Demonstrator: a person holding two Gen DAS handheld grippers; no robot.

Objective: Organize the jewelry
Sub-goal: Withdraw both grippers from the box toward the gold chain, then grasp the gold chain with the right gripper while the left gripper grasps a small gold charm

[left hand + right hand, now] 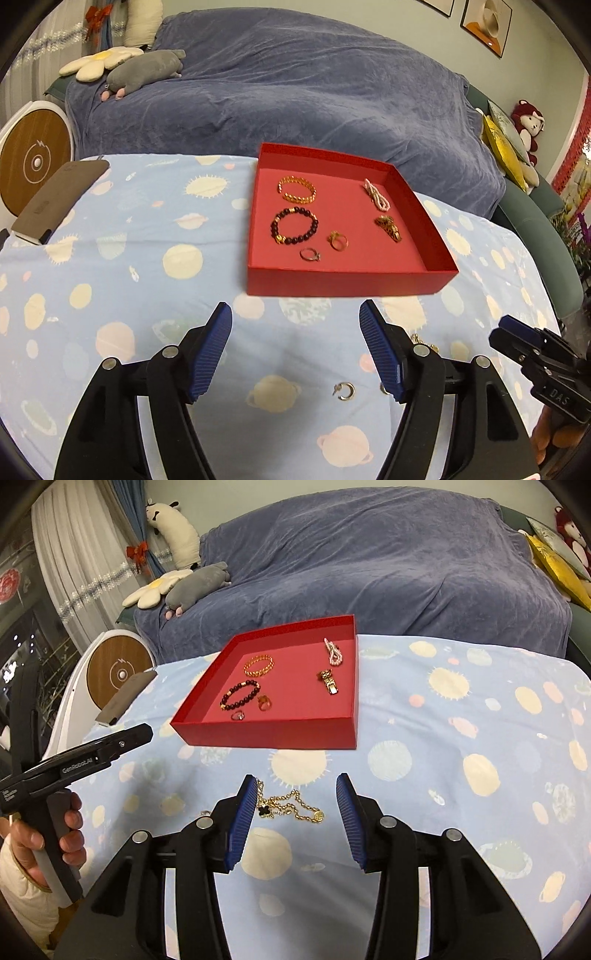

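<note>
A red tray (pixel 343 286) (pixel 269 734) sits on the planet-print cloth and holds a gold bracelet (pixel 296 189), a dark bead bracelet (pixel 293 225), two rings (pixel 338 240), a pink bead strand (pixel 376 194) and a gold clasp piece (pixel 388 228). A silver hoop earring (pixel 344 390) lies on the cloth between my open left gripper's (pixel 295 321) fingers. A gold chain necklace with a black clover (pixel 290 806) lies between my open right gripper's (pixel 297 788) fingers. Both grippers are empty.
A grey phone (pixel 59 201) lies at the table's left edge. A sofa under a blue throw (pixel 295 92) stands behind the table, with plush toys (pixel 144 70). The right gripper (pixel 535 365) shows at the left view's right edge.
</note>
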